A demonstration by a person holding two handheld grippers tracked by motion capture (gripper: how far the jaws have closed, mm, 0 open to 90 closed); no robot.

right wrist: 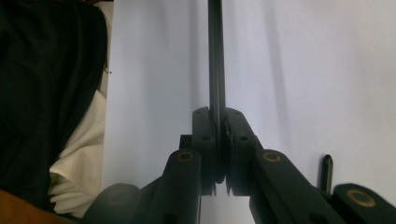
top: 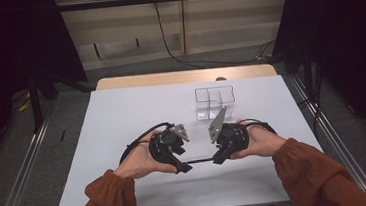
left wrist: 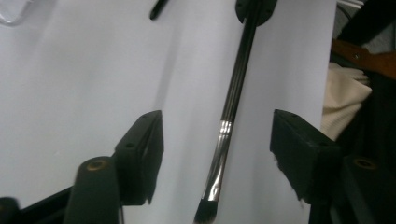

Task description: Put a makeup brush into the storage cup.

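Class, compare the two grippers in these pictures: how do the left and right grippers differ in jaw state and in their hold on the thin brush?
The left gripper has its jaws standing apart, while the right gripper is shut.

The left gripper's pads do not touch the brush lying between them; the right gripper clamps its handle.

The brush's bristle end sits at the left gripper, its handle end at the right.

Both are black, hand-held, above the white table.
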